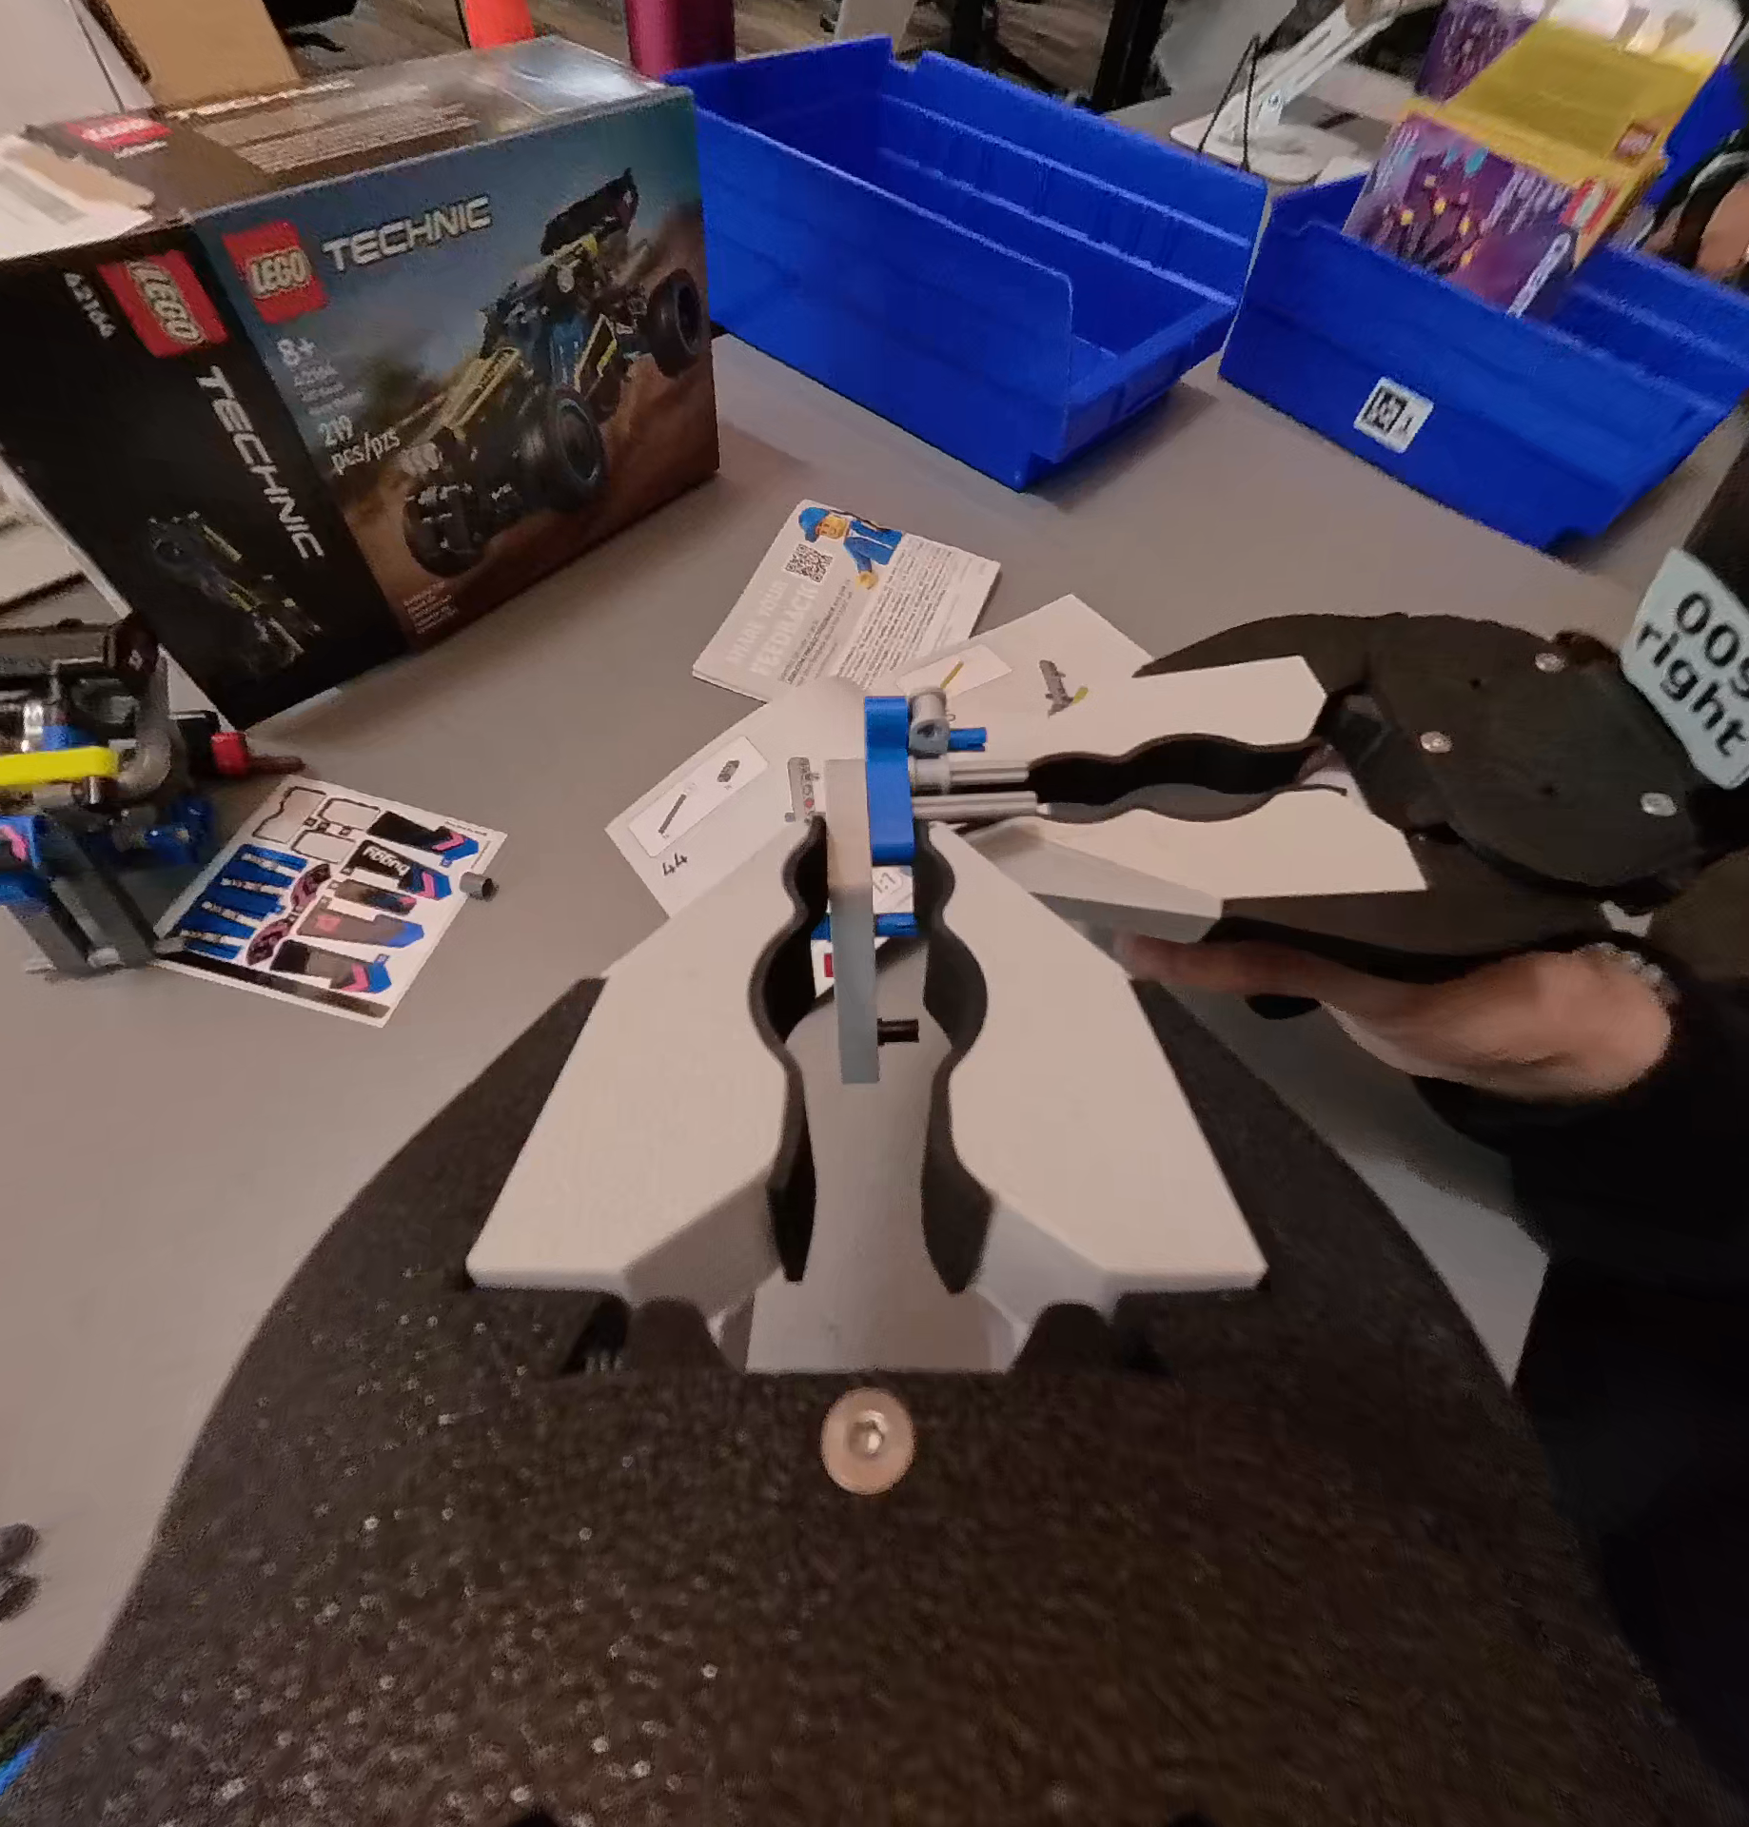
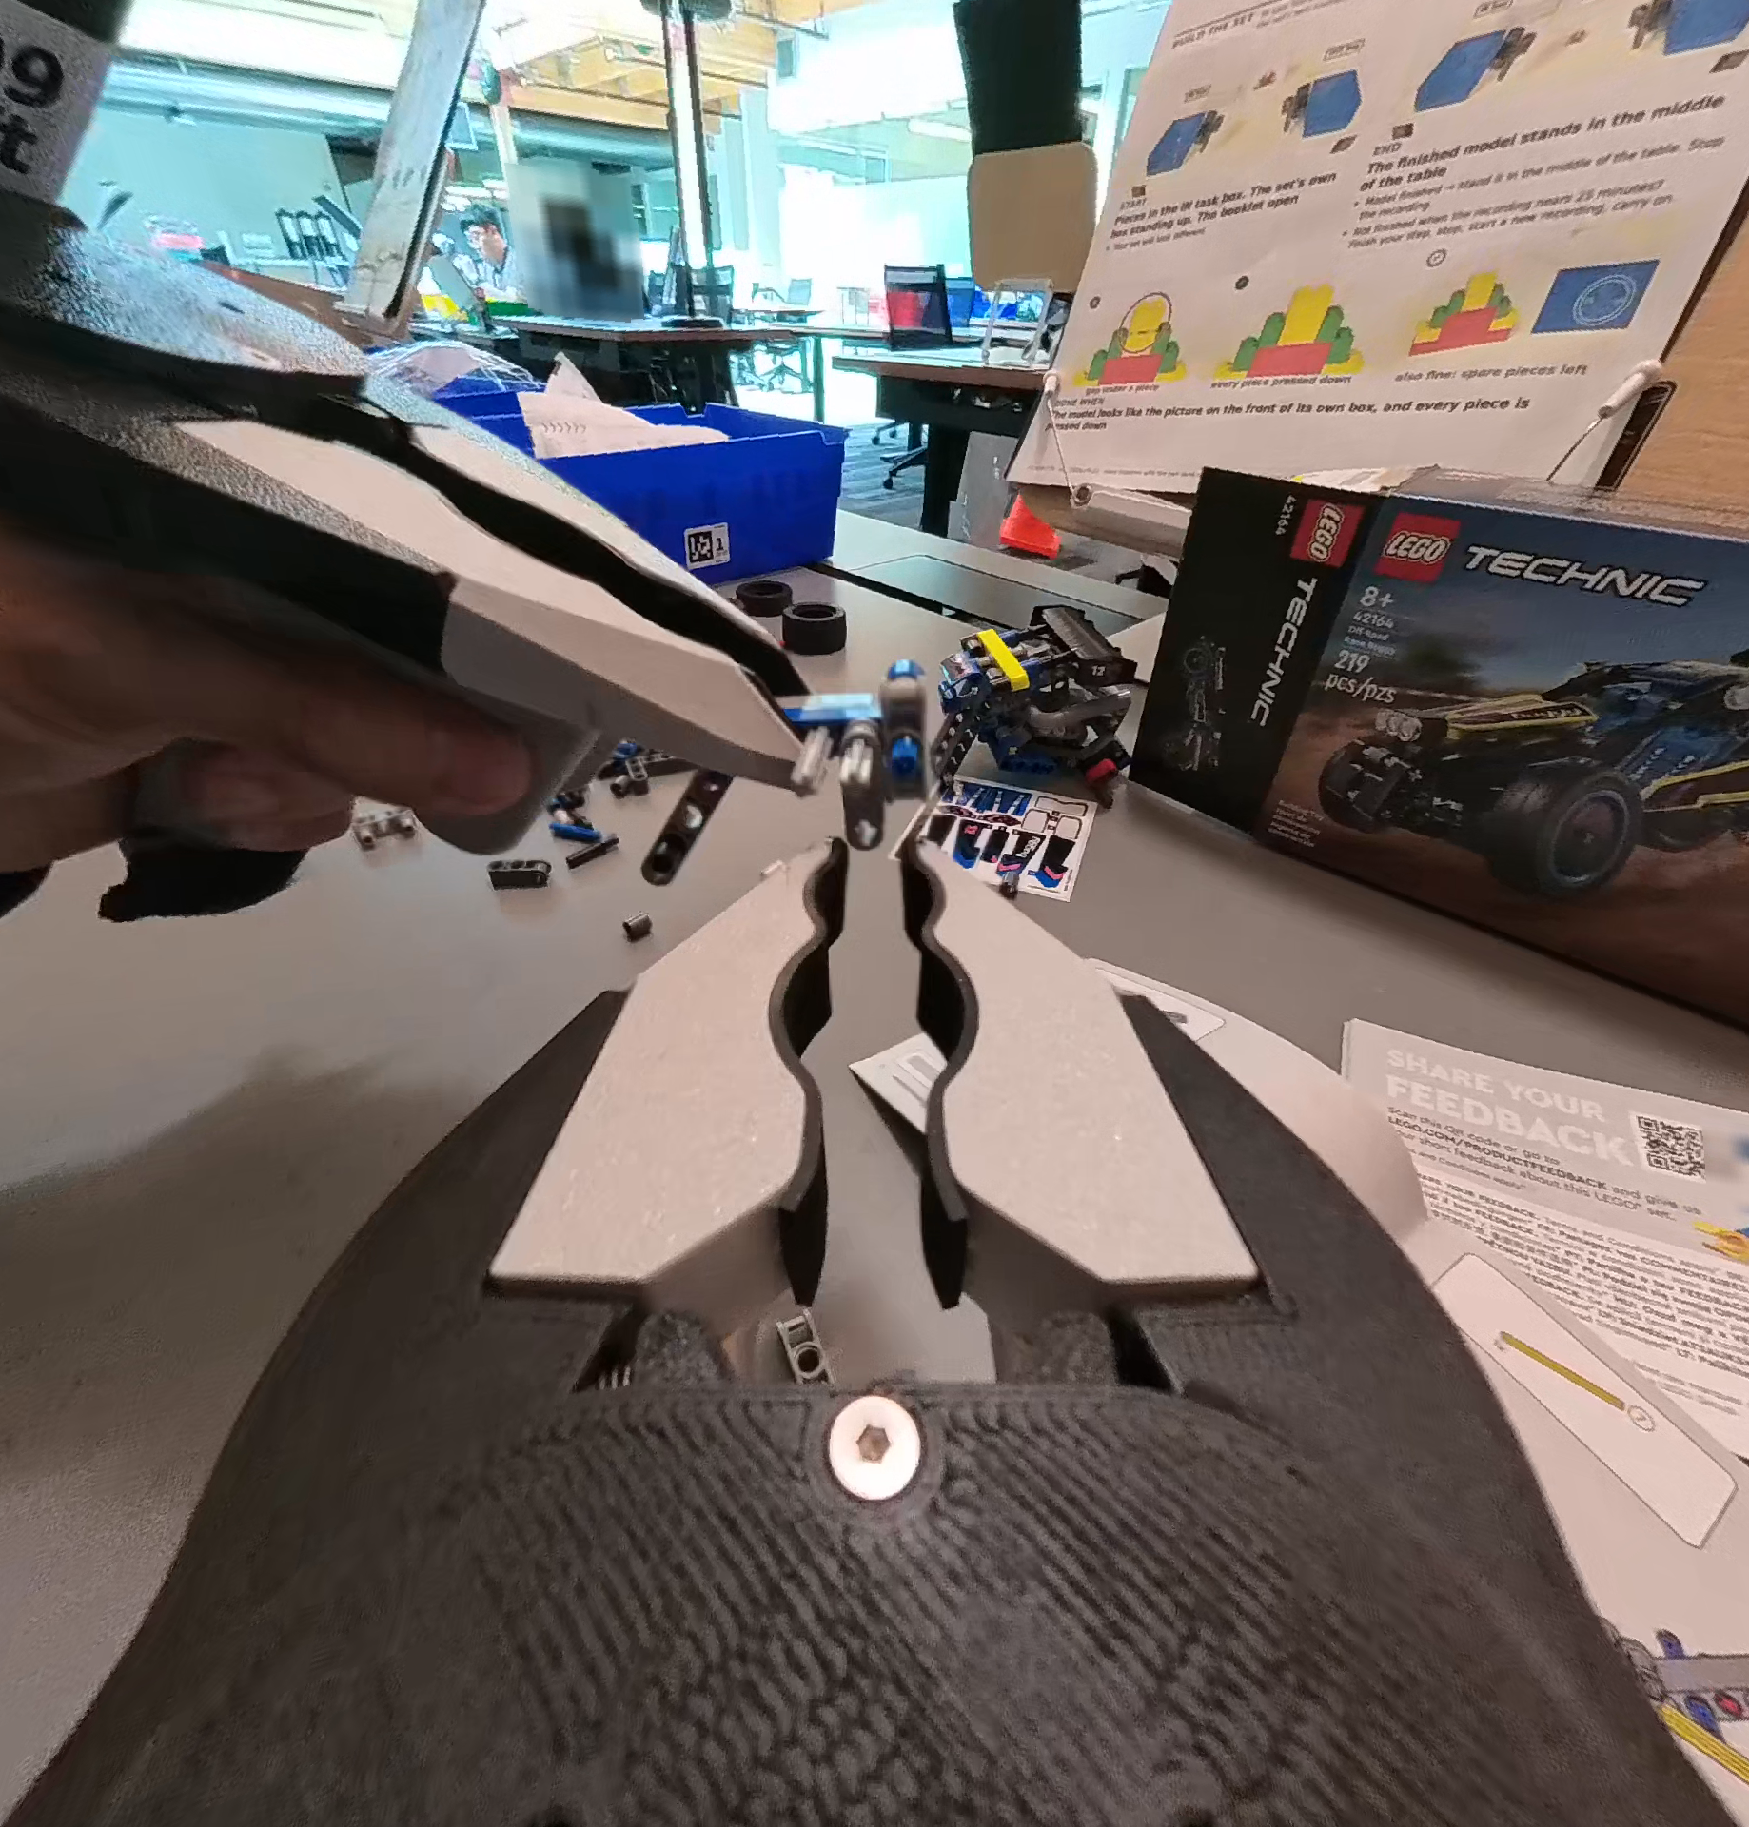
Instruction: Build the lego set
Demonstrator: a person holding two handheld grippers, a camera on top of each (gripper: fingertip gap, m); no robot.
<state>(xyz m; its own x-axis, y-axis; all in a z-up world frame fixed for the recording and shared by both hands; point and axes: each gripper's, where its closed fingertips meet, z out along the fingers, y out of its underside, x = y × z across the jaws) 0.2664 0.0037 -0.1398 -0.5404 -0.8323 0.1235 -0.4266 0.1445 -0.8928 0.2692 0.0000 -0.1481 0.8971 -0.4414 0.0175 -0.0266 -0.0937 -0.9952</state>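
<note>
My left gripper is shut on a small sub-assembly, a blue piece on a grey beam, held above the table. My right gripper reaches in from the right, its tips closed on the ends of two grey axles that stick out of the blue piece. In the right wrist view the sub-assembly hangs just beyond my right gripper, with the left gripper coming in from the left. The partly built model stands at the left, also seen in the right wrist view.
The set's box stands behind the model. A sticker sheet, open booklet and leaflet lie on the grey table. Blue bins line the far edge. Loose pieces and tyres lie beyond the left gripper. The tips of both grippers are at nearly the same place. The partly built model is about 20 cm from both grippers' fingertips. Seen from the right wrist view as well.
</note>
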